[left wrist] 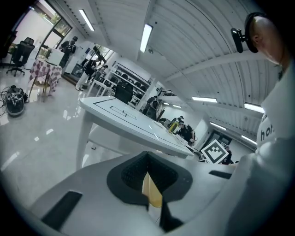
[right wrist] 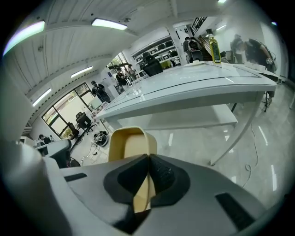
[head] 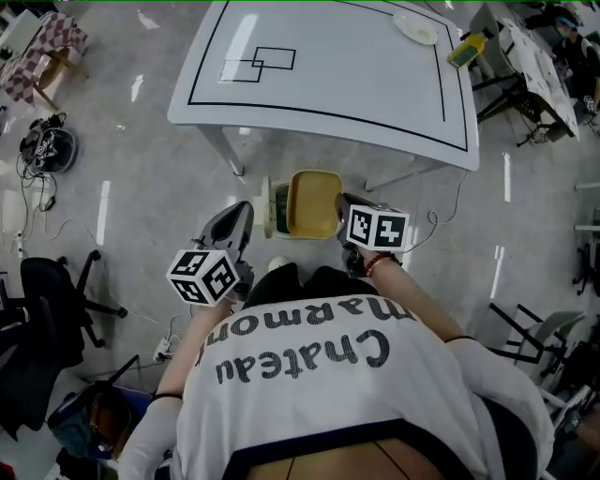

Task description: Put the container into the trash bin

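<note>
Grip: clamping one wall of the tan container [right wrist: 131, 143] with the right gripper [right wrist: 147, 159], pinching the thin wall edge-on and letting the open hollow show beyond the tips. Seen from the head view, holding that container [head: 314, 202] by its right edge with the right gripper [head: 343, 211], just beyond the person's knees and in front of the table's near edge. Overlapping the right part of the white-rimmed trash bin [head: 266, 208], green inside, standing on the floor [head: 141, 169]; not showing whether the container is touching the bin or hanging above it.

Closing the left gripper [left wrist: 147, 161] on a thin yellowish sliver [left wrist: 153, 191], not showing what it belongs to. Keeping the left gripper [head: 242, 217] just left of the bin, apart from the container.

Farther out, carrying a yellow bottle [head: 466, 50] and a white dish [head: 415, 26] at the far right corner of the white table [head: 328, 66], marked with black outlines. Standing well to the left on the floor, a black office chair [head: 56, 300].
</note>
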Tool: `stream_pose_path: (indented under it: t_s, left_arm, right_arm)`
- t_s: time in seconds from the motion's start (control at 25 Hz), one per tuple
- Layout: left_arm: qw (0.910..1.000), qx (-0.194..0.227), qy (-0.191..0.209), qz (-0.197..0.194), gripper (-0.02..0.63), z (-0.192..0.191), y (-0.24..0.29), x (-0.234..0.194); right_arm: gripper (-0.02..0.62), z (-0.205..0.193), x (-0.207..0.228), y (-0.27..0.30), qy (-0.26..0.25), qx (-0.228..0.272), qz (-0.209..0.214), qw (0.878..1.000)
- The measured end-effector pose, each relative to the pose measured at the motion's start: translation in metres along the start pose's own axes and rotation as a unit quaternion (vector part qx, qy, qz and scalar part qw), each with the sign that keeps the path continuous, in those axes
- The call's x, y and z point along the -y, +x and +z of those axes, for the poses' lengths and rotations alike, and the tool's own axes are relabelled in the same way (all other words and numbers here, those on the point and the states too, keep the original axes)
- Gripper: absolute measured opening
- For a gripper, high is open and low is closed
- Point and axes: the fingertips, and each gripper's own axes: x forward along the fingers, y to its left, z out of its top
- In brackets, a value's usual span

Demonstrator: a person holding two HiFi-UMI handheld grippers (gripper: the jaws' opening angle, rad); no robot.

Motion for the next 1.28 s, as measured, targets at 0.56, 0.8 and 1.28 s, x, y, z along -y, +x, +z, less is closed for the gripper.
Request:
stream_pose_path:
  t_s: [0.56,0.8,1.28]
  left_arm:
    - [0.9917,0.063,-0.073,0.085,0.023,-0.052,0.0,-0.011]
    - [0.9716,0.081,-0.12,0.188,0.023,-0.096,-0.019,-0.008]
    - [0.923,0.119,-0.207,0.302,0.023,-0.191,-0.036,-0.011]
  right_arm:
    - [0.037,-0.026,0.025,0.081,-0.142,-0.135,0.029,0.98]
    - [0.037,-0.033,0.043,0.118,-0.231,-0.172,0.049,0.956]
    - [0.037,-0.087,0.073,0.197,-0.346,-0.224,0.061,0.909]
